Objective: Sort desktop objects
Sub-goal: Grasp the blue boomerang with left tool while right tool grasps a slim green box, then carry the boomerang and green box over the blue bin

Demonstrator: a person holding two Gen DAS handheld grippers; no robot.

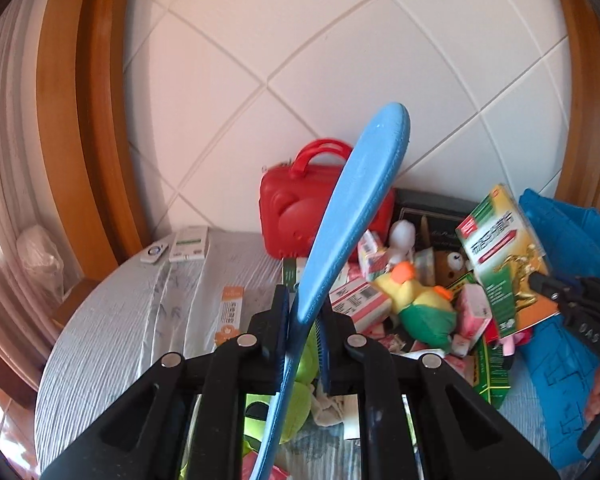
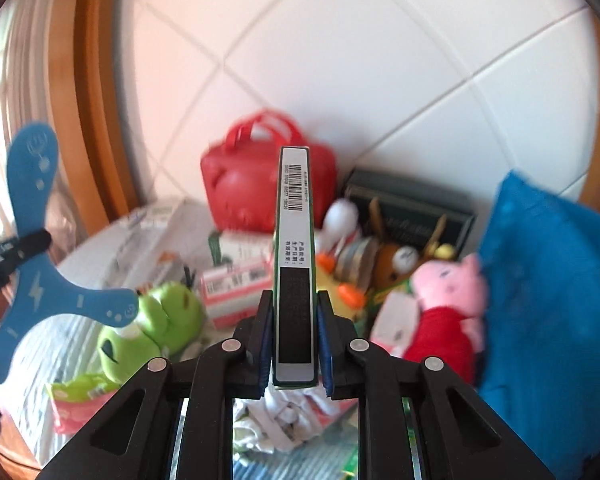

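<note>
A light blue three-winged foam boomerang (image 1: 364, 184) is held up off the table, with my left gripper (image 1: 302, 308) shut on it near its hub. From the right wrist view the same boomerang (image 2: 36, 296) shows flat-on at the left, a black finger (image 2: 24, 244) across it. My right gripper (image 2: 294, 300) is shut on a slim green medicine box (image 2: 294, 220), seen edge-on with a barcode on its side. In the left wrist view that box (image 1: 500, 256) hangs at the right, pinched at its lower corner by the right gripper (image 1: 540, 280).
Below lies a pile of small cartons and plush toys: a green frog (image 2: 152, 328), a pink pig (image 2: 448, 292), a yellow-green duck (image 1: 416, 300). A red handbag (image 1: 296, 216) and a dark box (image 2: 412, 200) stand against the tiled wall. A blue fabric bin (image 2: 548, 300) is at the right. The table's striped cloth (image 1: 120, 320) stretches left.
</note>
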